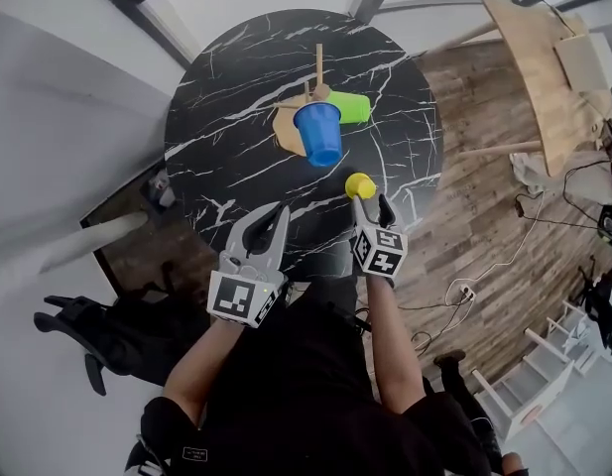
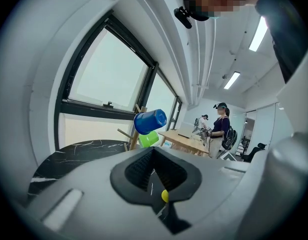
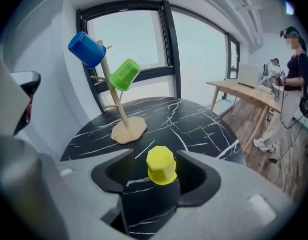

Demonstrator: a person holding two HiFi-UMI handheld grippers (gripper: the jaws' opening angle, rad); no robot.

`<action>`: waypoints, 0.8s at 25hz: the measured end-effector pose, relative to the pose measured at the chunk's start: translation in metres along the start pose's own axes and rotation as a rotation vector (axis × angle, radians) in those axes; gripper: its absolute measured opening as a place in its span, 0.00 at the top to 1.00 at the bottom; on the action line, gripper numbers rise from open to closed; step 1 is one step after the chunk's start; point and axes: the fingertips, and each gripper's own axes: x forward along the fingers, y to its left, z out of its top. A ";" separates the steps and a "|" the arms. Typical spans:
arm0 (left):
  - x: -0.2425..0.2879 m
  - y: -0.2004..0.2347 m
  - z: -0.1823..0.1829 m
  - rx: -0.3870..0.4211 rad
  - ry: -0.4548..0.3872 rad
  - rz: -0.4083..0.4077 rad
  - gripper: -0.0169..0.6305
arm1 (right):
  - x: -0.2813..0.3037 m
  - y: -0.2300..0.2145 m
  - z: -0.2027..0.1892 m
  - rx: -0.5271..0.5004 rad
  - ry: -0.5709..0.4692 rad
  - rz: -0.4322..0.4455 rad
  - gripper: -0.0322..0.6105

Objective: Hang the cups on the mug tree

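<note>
A wooden mug tree (image 1: 318,67) stands at the far side of the round black marble table (image 1: 226,167). A blue cup (image 1: 319,132) and a green cup (image 1: 351,108) hang on it. In the right gripper view the blue cup (image 3: 87,49) hangs high on the left and the green cup (image 3: 125,74) hangs lower. A yellow cup (image 3: 161,165) stands upside down on the table between the jaws of my right gripper (image 3: 157,170), which is open; its pads do not press on the cup. My left gripper (image 1: 269,216) is shut on nothing, hovering over the near table edge.
A light wooden table (image 1: 544,77) stands to the right on the wood floor, with cables near it. A person (image 3: 291,84) stands beside that table. A black chair (image 1: 97,335) is at the lower left and a white rack (image 1: 544,375) at the lower right.
</note>
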 end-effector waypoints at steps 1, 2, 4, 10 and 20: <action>-0.001 0.000 -0.001 0.000 0.002 -0.003 0.97 | 0.004 -0.002 -0.001 0.002 0.001 -0.010 0.57; -0.002 0.000 -0.002 0.001 0.003 -0.006 0.97 | 0.009 -0.004 -0.001 0.006 0.003 -0.018 0.56; -0.003 0.002 -0.005 0.004 0.007 -0.012 0.97 | 0.017 -0.007 -0.005 0.015 0.011 -0.031 0.56; -0.008 0.011 -0.010 0.001 0.014 -0.003 0.97 | 0.033 -0.011 -0.018 0.028 0.040 -0.056 0.56; -0.014 0.018 -0.003 0.004 0.001 -0.010 0.97 | 0.034 -0.008 -0.025 0.014 0.056 -0.074 0.62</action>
